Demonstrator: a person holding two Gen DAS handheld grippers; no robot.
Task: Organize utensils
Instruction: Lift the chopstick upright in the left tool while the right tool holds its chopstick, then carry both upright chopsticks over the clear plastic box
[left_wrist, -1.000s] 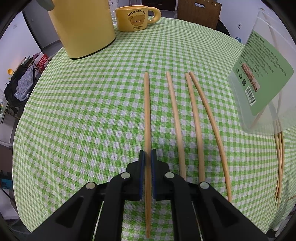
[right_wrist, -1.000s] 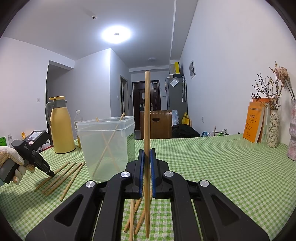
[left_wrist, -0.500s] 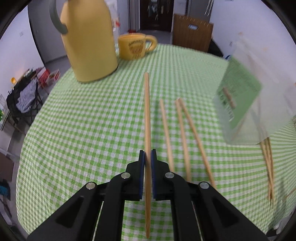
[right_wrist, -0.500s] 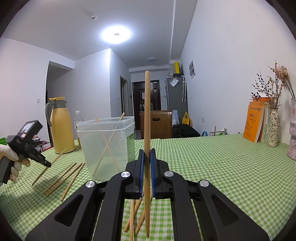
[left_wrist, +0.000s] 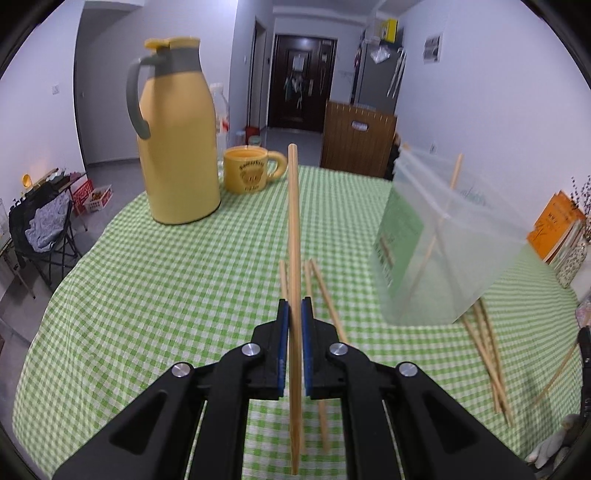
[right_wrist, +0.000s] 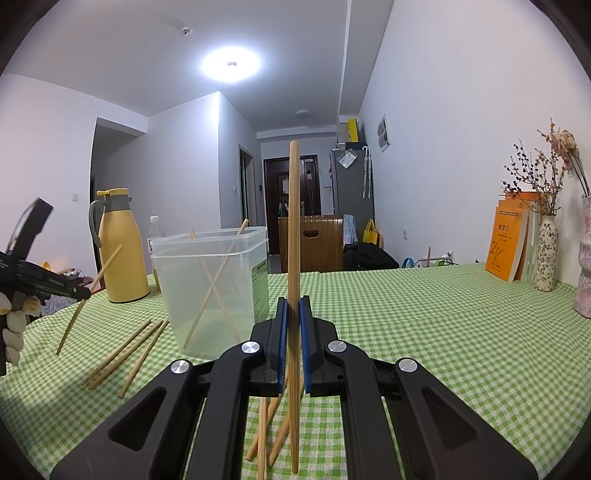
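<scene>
We hold 2 chopsticks at once, 1 per tool. The left gripper (left_wrist: 291, 343), low in the middle of its own view, is clenched on a chopstick (left_wrist: 293, 236) that rises to mid-frame; the right gripper (right_wrist: 291, 343) clamps another chopstick (right_wrist: 294, 229) upright at the centre of its view. To do this step well, we judge each stick should be brought above the open rim of the clear plastic container (right_wrist: 210, 288), tipped thin end down, and let go only once the tip is inside, 1 hand at a time so the sticks do not clash. Left of centre in the right view, that container holds 2 crossed chopsticks (right_wrist: 214, 291). To its left, 3 loose chopsticks (right_wrist: 125, 354) lie on the checked tablecloth (right_wrist: 424, 332).
</scene>
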